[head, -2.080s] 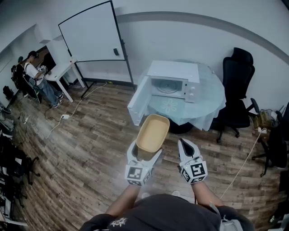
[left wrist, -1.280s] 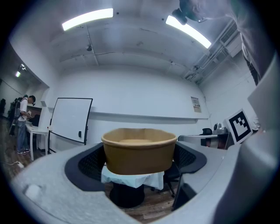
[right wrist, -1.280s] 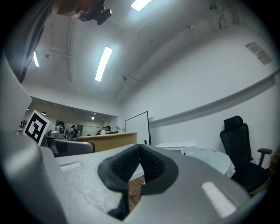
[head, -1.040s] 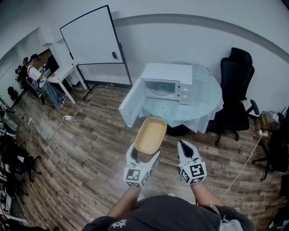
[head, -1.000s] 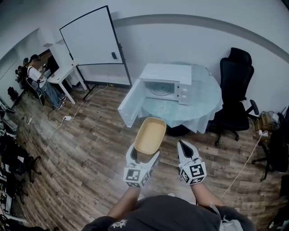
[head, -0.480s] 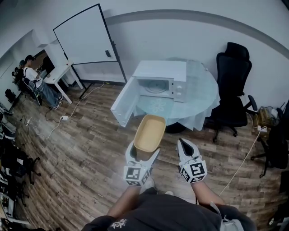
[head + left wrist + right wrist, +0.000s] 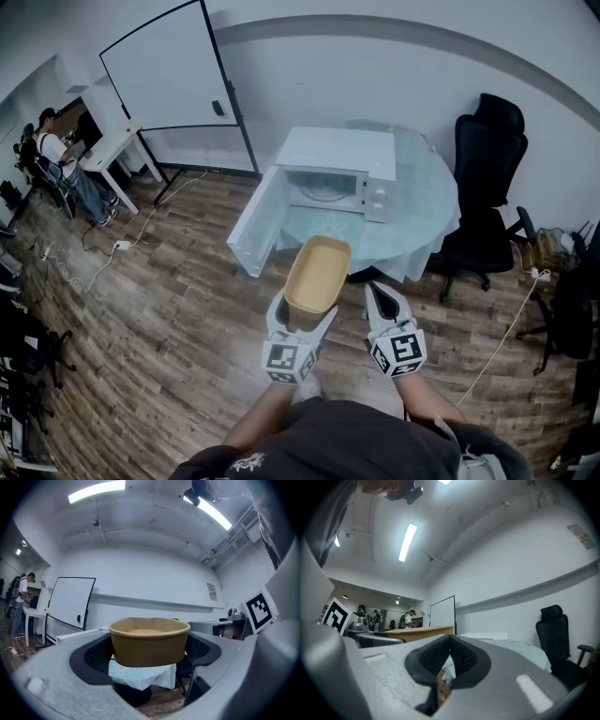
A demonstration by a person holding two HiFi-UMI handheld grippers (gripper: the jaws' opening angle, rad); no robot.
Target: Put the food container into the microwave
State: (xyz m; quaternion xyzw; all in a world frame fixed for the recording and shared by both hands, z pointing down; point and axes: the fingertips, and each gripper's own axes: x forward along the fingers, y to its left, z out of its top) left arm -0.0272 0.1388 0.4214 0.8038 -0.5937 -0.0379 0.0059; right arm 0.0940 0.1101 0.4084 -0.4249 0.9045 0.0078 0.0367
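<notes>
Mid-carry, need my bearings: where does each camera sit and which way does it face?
Head view: on the person's head, looking steeply down at the open microwave on the table; shows both forearms, left gripper holding the food container, right gripper shut.
Left gripper view: on the left gripper, facing along its jaws; container between them, whiteboard behind.
Right gripper view: on the right gripper, facing along its closed, empty jaws; office chair at right.
Shared: all three show the container.

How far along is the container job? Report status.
Done: microwave door open, paper food container clamped in left tool. In hand: container held in the air, short of the microwave on the round table. Left: set it inside. Right tool shut, empty.
</notes>
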